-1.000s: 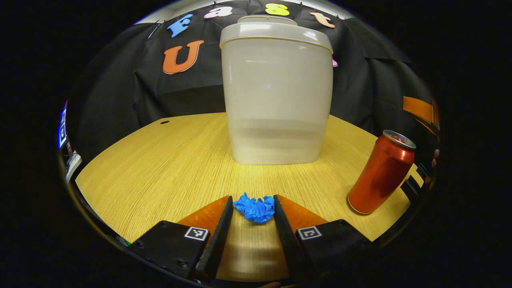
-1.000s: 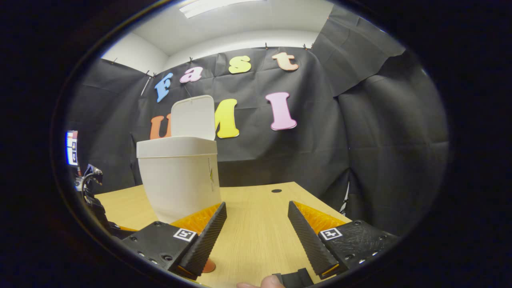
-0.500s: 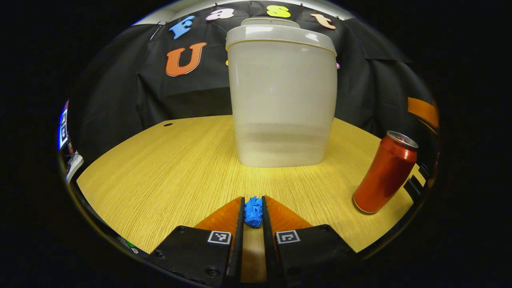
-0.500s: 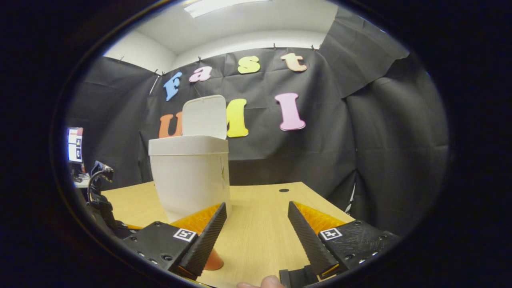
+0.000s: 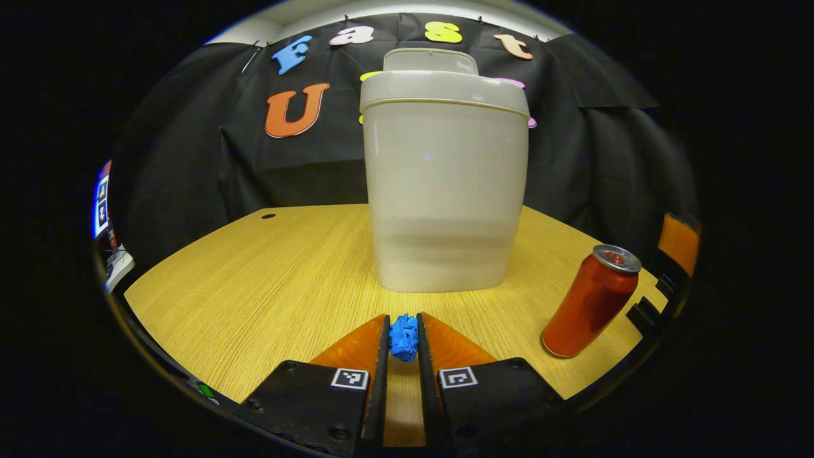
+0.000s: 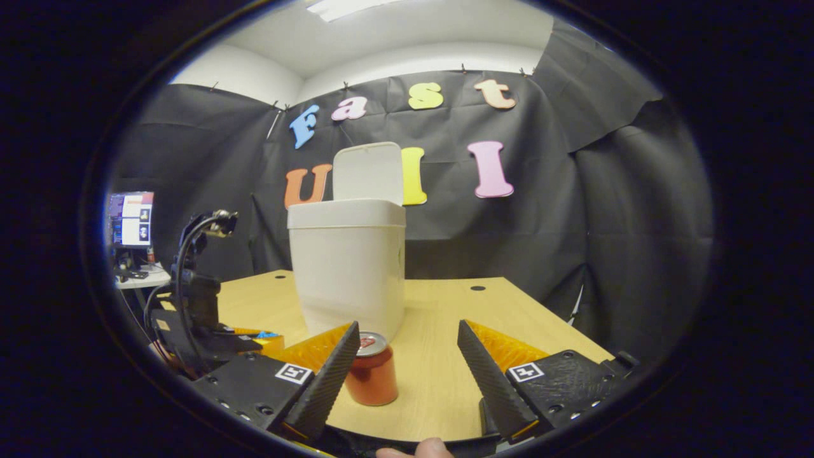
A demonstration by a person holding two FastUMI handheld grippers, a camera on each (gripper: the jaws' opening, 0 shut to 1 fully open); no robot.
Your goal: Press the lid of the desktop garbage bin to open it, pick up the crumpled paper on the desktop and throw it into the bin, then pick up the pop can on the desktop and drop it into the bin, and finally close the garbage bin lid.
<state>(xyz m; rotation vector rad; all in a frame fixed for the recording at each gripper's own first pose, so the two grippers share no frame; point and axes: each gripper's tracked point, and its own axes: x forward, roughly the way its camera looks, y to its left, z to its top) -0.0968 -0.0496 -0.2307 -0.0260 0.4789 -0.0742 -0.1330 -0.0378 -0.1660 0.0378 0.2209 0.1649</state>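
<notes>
left gripper [image 5: 403, 340] clamping small blue crumpled paper [image 5: 404, 336] low over wooden surface [image 5: 254, 286] | right gripper [image 6: 407, 372] standing apart | risk: paper slipping while rising toward tall white plastic bin [image 5: 445, 184]

The interior of the tall white plastic bin [image 5: 445, 191] is hidden behind its front wall in both views. The small blue crumpled paper [image 5: 403, 336] is partly covered by the left gripper [image 5: 402, 343] fingers. The red aluminium can [image 6: 374, 379] is partly hidden behind one finger of the right gripper [image 6: 407, 375].
</notes>
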